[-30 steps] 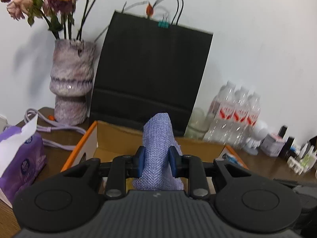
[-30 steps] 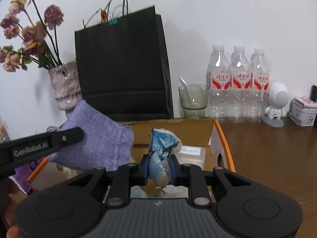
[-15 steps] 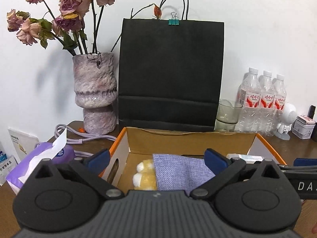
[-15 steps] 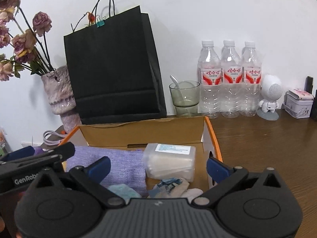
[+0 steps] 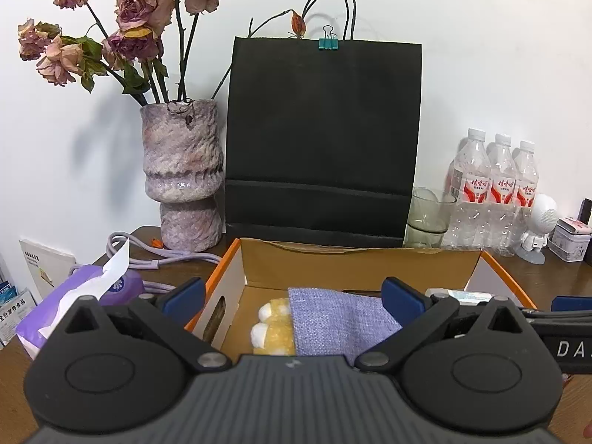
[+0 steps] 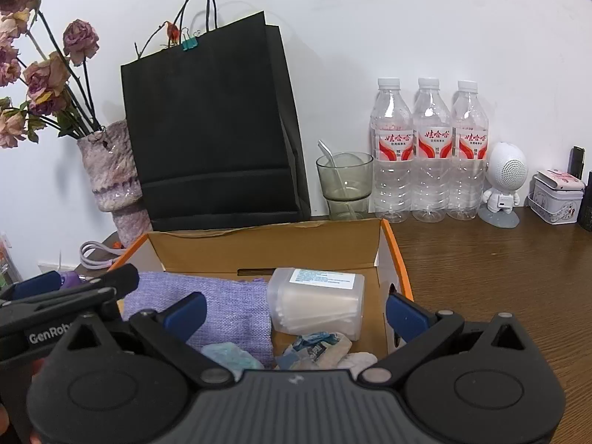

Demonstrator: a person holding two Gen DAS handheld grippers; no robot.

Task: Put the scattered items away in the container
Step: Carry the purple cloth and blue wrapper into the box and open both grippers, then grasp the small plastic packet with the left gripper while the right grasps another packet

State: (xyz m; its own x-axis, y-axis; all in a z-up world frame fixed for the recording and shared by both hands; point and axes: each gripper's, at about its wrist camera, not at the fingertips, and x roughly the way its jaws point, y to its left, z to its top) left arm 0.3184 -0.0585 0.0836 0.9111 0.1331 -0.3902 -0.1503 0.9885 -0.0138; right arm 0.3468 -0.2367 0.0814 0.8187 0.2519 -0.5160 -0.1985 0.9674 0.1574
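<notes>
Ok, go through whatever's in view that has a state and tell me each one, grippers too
left gripper: open, empty
right gripper: open, empty
cardboard box: open-topped, holding items
purple pouch: lying flat in box
clear plastic case: closed, on its side in box
crumpled wrapper: in box
black paper bag: upright, clipped shut
water bottles: capped, upright

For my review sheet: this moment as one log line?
left gripper: open, empty | right gripper: open, empty | purple pouch, wrapper: in box

Black paper bag (image 5: 323, 137), vase (image 5: 183, 174), 3 water bottles (image 6: 431, 148) behind.
</notes>
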